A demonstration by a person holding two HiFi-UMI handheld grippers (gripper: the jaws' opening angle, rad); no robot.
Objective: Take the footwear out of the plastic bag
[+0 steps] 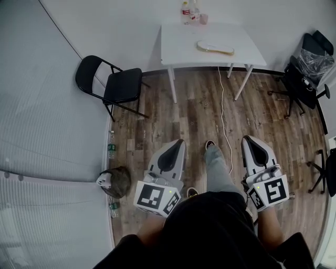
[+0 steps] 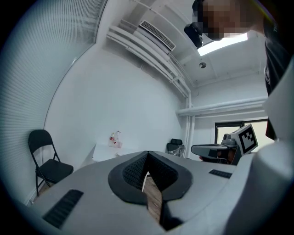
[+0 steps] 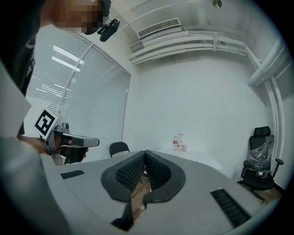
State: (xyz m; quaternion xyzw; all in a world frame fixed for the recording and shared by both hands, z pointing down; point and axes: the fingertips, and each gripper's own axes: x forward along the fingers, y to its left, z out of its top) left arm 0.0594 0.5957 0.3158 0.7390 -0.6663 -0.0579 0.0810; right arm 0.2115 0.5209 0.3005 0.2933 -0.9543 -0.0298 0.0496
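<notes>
A: What's on the bench?
B: White top. Beige slipper lies flat near centre; bottles and pink cup at far edge.
A: And the floor?
B: Wood planks. White cable trails across; folding chair stands left.

- The left gripper has its black ribbed pads meeting at the tips, with nothing between them; a strip of wood floor shows through the gap behind the tips.
- Straight beyond the tips stands a white table with bottles on it.
- Far left of the claw is a black folding chair.
- Just right of the tips, against the far wall, is an office chair.
- Further right, the right gripper points level, with its marker cube behind it.
</notes>
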